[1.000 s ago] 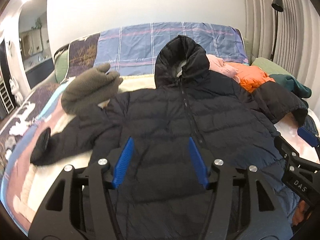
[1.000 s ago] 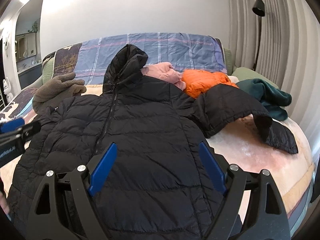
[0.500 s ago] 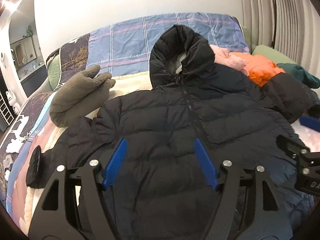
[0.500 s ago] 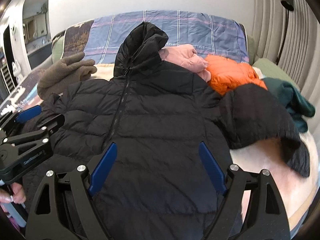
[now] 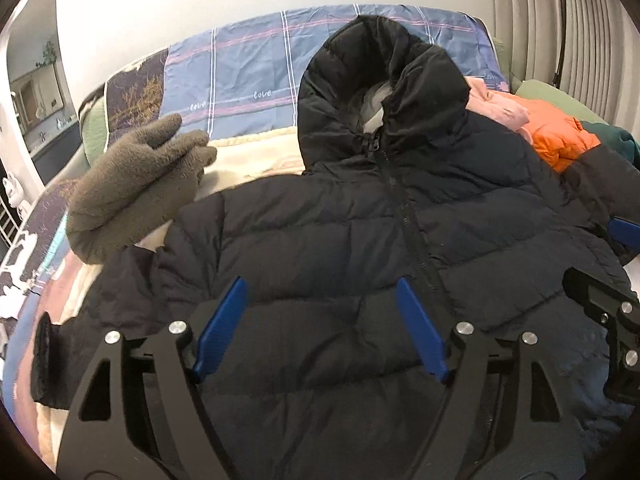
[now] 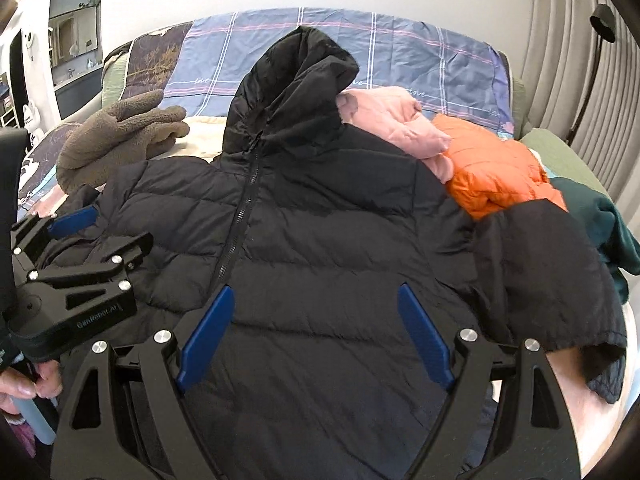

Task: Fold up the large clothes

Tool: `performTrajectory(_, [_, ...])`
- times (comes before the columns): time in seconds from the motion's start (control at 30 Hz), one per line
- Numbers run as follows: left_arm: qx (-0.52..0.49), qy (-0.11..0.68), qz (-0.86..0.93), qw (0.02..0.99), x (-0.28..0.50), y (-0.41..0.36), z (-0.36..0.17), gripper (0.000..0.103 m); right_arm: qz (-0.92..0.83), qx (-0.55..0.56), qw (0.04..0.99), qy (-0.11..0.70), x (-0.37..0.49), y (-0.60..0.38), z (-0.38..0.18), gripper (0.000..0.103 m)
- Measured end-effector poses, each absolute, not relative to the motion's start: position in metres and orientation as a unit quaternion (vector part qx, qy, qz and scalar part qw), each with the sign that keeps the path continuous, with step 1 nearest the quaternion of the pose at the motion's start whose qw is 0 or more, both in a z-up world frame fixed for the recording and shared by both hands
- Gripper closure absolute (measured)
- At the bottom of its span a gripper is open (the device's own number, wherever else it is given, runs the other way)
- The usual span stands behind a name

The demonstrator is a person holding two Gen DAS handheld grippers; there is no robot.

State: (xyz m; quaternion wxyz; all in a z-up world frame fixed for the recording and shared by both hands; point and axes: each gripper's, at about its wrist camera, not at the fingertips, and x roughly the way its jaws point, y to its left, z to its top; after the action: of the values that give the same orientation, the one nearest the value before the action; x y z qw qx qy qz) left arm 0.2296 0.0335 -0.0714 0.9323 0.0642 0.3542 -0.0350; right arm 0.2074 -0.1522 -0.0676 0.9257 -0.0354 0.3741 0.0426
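Note:
A large black hooded puffer jacket (image 5: 340,232) lies face up on the bed, zipped, hood toward the headboard; it also shows in the right wrist view (image 6: 320,240). Its left sleeve (image 5: 60,352) stretches out to the left. Its right sleeve (image 6: 552,280) lies bent over the bed's right side. My left gripper (image 5: 320,320) is open and empty above the jacket's lower left chest. My right gripper (image 6: 316,328) is open and empty above the lower right chest. Each gripper shows in the other's view, the left one (image 6: 80,248) and the right one (image 5: 608,304).
A grey-brown fleece garment (image 5: 132,188) lies beyond the left shoulder. Pink (image 6: 392,128), orange (image 6: 492,172) and dark green (image 6: 608,224) clothes are piled at the right. A blue plaid cover (image 5: 256,68) lies at the head of the bed. A floor lamp (image 6: 600,24) stands by the curtains.
Both grippers have moved forward toward the hood, closer to the jacket. Both stay open and empty. The jacket has not moved.

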Motion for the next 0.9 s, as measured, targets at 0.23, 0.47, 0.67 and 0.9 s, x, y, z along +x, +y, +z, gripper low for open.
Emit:
performTrajectory(0.23, [0.022, 0.362, -0.029, 0.931, 0.236, 0.060, -0.088, 0.024, 0.067, -0.040, 0.921, 0.380, 0.227, -0.134, -0.075, 0.016])
performTrajectory(0.47, [-0.025, 0.332, -0.020, 0.943, 0.226, 0.089, -0.076, 0.023, 0.089, -0.039, 0.923, 0.373, 0.243, -0.112, -0.071, 0.015])
performTrajectory(0.67, [-0.053, 0.304, 0.000, 0.951, 0.221, 0.110, -0.062, 0.020, 0.097, -0.055, 0.926, 0.361, 0.242, -0.083, -0.061, 0.015])
performTrajectory(0.9, [-0.067, 0.295, 0.016, 0.953, 0.226, 0.128, -0.063, 0.020, 0.072, -0.083, 0.931, 0.349, 0.244, -0.066, -0.055, 0.015])
